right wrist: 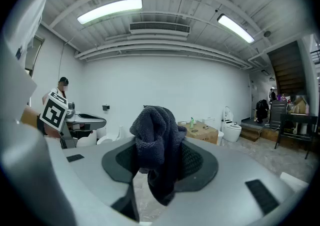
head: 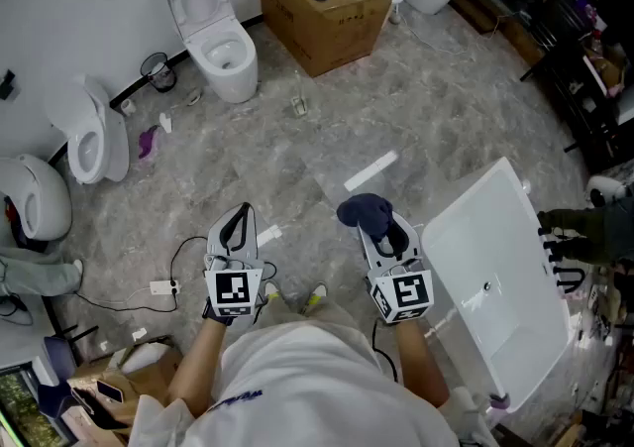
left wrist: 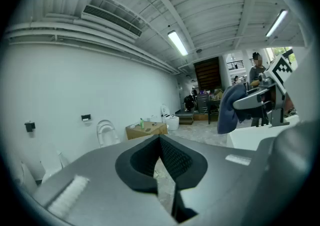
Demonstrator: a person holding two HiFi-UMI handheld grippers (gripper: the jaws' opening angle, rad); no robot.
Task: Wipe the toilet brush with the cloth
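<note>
My right gripper [head: 371, 222] is shut on a dark blue knitted cloth [head: 363, 208], which bunches over its fingertips. In the right gripper view the cloth [right wrist: 156, 137] hangs down between the pads and hides the tips of that gripper [right wrist: 160, 150]. My left gripper [head: 236, 227] is held level beside it, shut, with nothing in it; its view shows the pads of the gripper [left wrist: 160, 142] meeting at the tip. Both are held over the floor in front of me. No toilet brush shows clearly; a dark wire holder [head: 156, 70] stands by the wall near a toilet.
White toilets [head: 220, 34] [head: 91, 133] line the left wall. A cardboard box [head: 325, 1] with bottles on it stands at the back. A large white basin [head: 495, 277] lies at my right. A cable and power strip [head: 163, 286] lie on the marble floor at my left.
</note>
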